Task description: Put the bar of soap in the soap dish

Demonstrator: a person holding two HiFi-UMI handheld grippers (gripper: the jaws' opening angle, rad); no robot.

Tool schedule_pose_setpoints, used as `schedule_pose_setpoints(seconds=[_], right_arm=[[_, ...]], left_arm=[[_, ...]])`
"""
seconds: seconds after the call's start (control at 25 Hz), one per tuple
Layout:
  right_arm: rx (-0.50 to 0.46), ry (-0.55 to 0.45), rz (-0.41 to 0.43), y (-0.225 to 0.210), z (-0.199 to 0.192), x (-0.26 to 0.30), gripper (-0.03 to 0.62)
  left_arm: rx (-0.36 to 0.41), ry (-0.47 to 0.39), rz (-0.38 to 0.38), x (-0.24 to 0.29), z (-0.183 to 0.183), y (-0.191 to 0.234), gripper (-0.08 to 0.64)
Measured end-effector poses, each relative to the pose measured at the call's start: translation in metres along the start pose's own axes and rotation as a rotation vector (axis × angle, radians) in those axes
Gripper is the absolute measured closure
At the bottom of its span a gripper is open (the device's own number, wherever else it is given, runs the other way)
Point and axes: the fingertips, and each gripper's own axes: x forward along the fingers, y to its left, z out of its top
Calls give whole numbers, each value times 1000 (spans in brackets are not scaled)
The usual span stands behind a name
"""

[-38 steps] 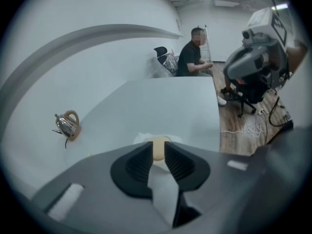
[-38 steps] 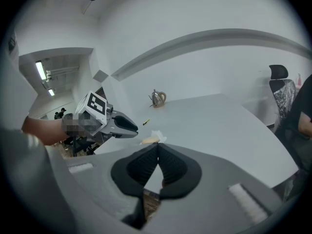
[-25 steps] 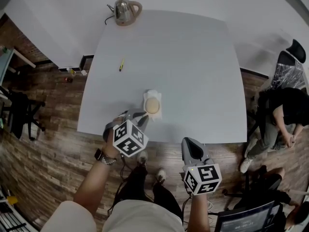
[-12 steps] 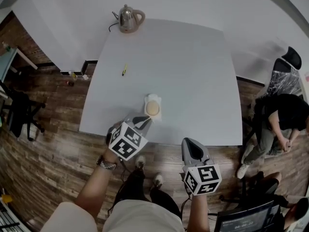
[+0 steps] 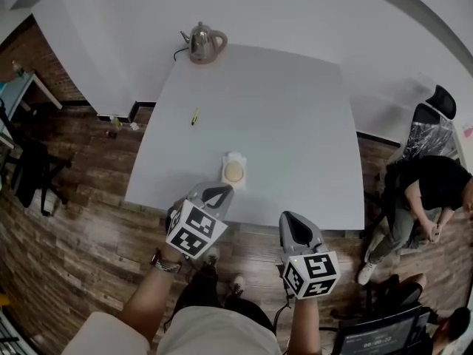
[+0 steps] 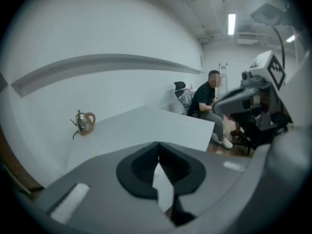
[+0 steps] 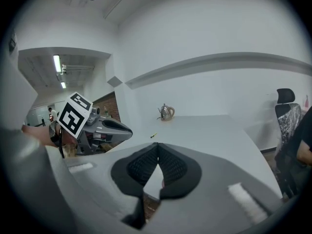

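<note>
Nearest the person, the left gripper (image 5: 215,196) and right gripper (image 5: 295,229) both have their jaws closed on nothing. Beyond them, the soap (image 5: 233,171) lies in the dish (image 5: 235,157), near the table (image 5: 295,124) edge. I think a careless sweep of a gripper may knock it off.

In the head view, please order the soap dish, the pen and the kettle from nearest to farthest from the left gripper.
1. Soap dish, just ahead of the left gripper, near the front edge of the table, with the soap in it.
2. Pen, mid-table, on the left side.
3. Kettle, at the far edge.
</note>
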Motion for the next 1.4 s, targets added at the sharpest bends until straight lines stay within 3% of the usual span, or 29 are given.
schedule_pose_setpoints(seconds=[0.16,0.4,0.72,1.08,1.4], right_arm=[[-20,-26,6,0,11,-8,589],[-49,-58,31,-1,24,-20,589],[-76,-79,45,-6,32,-38,589],[-97,-138,57,1,56,-48,589],[-107,-190,50,18,81,-57,589]], left_arm=[[-28,-39,58,-13,6,0,554],[-3,-91,130,-35,23,-5,554],[-53,-205,236,-70,36,-14,554],[-68,-303,259,-101,55,-23,554],[11,-346,280,-132,72,-15,554]])
